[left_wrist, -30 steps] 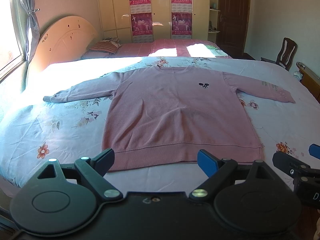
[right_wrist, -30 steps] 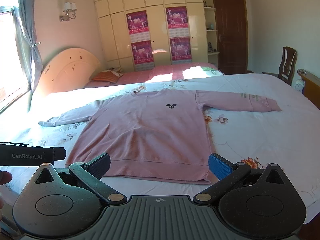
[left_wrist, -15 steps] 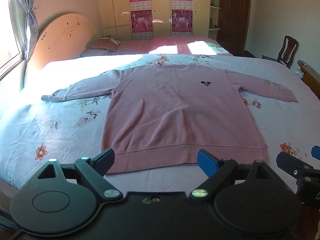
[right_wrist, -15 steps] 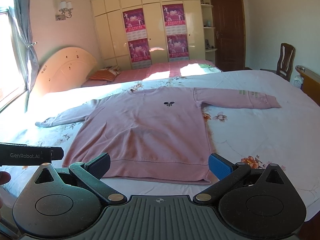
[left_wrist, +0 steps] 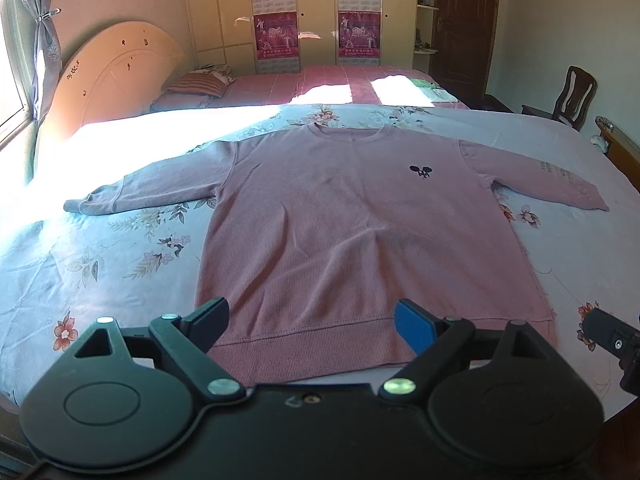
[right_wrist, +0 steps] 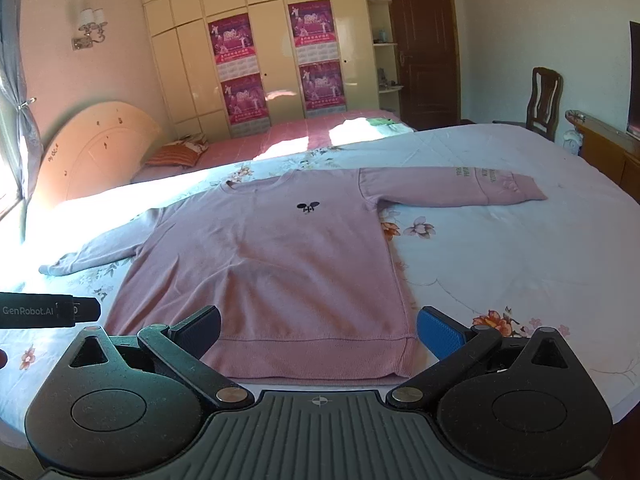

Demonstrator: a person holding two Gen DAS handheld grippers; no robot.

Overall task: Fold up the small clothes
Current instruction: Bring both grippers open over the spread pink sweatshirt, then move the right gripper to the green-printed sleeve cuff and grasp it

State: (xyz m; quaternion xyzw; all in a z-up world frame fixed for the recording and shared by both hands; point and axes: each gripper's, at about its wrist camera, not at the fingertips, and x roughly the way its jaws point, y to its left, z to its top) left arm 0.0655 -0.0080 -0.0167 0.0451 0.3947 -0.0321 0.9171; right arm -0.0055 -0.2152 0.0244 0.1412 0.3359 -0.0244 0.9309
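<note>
1. Two claws, both spread wide and holding nothing: the left claw [left_wrist: 310, 322] hangs over the near hem of the pink sweatshirt [left_wrist: 360, 224], and the right claw [right_wrist: 320, 330] hangs over the hem towards its right corner.
2. Over the last second both cameras have crept forward and a little lower, so the ribbed hem [left_wrist: 320, 340] now sits larger between the fingers than it did. The jaws have not altered their spread.
3. In the left wrist view the tip of the right claw shows at the far right edge; in the right wrist view the left claw's body juts in from the left. They travel side by side, apart from one another.
4. Nothing about the sweatshirt has shifted. It lies face up and flat on the floral bed [left_wrist: 100, 264], neckline away from the person, left sleeve [left_wrist: 152, 184] and right sleeve [right_wrist: 460, 188] stretched out to either side.
5. I judge this an approach, with no fold yet begun. The hem or the sleeves look the likely first hold.
6. Thick knit should lift without slipping, though a shallow pinch may also catch the bed cover beneath.
</note>
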